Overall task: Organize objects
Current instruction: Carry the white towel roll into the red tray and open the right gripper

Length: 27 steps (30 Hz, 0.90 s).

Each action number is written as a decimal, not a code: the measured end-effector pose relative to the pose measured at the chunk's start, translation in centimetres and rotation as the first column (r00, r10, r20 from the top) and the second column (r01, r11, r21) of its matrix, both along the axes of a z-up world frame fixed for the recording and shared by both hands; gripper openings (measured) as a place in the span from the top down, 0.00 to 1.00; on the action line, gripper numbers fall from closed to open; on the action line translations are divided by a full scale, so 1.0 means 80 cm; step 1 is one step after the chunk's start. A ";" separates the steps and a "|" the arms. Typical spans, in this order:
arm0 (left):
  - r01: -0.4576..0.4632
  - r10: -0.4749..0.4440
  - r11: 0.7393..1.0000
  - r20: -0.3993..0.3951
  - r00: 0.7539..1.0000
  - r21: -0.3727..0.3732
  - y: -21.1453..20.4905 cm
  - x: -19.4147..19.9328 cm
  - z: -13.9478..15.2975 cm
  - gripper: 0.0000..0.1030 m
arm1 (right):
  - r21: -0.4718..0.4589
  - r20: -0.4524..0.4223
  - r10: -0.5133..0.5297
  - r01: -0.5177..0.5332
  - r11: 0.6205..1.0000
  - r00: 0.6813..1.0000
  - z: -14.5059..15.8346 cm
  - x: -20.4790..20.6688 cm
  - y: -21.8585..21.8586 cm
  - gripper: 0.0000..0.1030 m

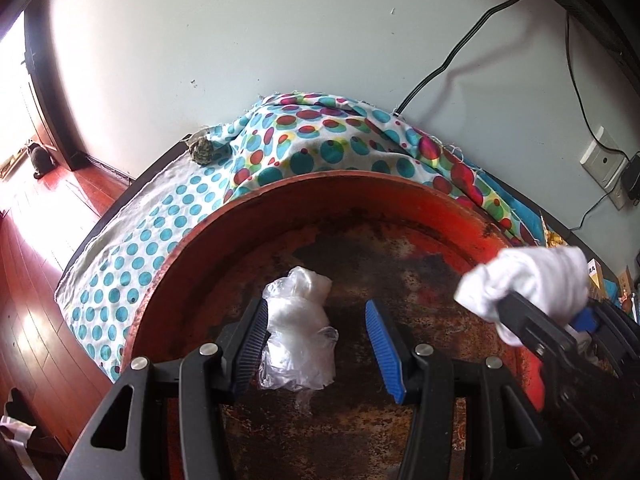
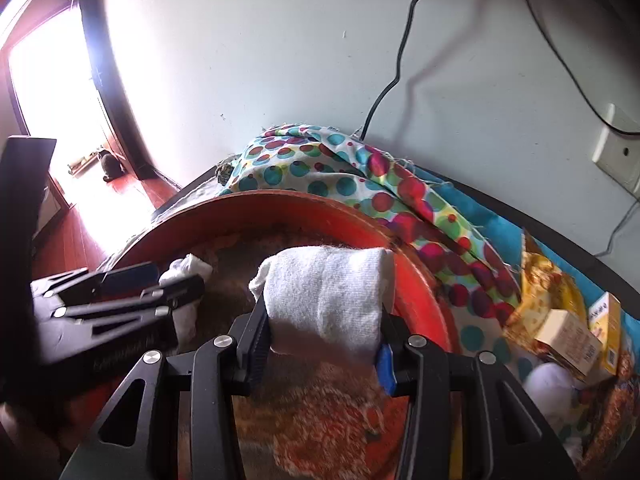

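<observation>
A round red rusty tray (image 1: 400, 196) lies on a polka-dot cloth (image 1: 132, 256). A crumpled clear plastic bag (image 1: 298, 332) lies in the tray between the fingers of my left gripper (image 1: 316, 344), which is open around it, the left pad touching it. My right gripper (image 2: 324, 336) is shut on a rolled white cloth (image 2: 328, 300) and holds it over the tray's right side (image 2: 416, 280). That cloth also shows in the left wrist view (image 1: 528, 280). The left gripper shows in the right wrist view (image 2: 160, 284) at the left.
Small cardboard boxes (image 2: 576, 336) and a gold packet (image 2: 540, 280) lie right of the tray, with a white round thing (image 2: 552, 384) beside them. Black cables (image 1: 448, 60) hang on the wall behind. A small knotted ball (image 1: 204, 150) sits on the cloth's far edge.
</observation>
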<state>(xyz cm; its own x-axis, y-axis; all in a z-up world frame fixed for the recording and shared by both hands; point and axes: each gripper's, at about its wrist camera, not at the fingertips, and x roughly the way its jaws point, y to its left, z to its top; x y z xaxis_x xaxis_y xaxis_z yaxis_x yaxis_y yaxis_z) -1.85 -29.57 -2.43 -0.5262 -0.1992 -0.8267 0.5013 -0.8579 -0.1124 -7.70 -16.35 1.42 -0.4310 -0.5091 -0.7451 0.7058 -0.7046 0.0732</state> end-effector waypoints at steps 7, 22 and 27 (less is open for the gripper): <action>-0.039 0.039 0.999 0.021 0.999 -0.030 -0.014 0.005 -0.006 0.49 | 0.014 0.022 0.013 -0.013 1.000 1.000 -0.021 -0.007 -0.042 0.60; -0.075 0.074 0.997 0.024 0.997 0.032 -0.028 0.007 -0.015 0.49 | -0.017 0.026 -0.004 0.004 1.000 1.000 -0.021 -0.002 -0.019 0.35; -0.062 0.062 0.998 0.027 0.998 0.015 -0.019 0.003 -0.013 0.49 | -0.025 -0.038 -0.018 0.017 1.000 0.999 -0.005 0.014 0.012 0.35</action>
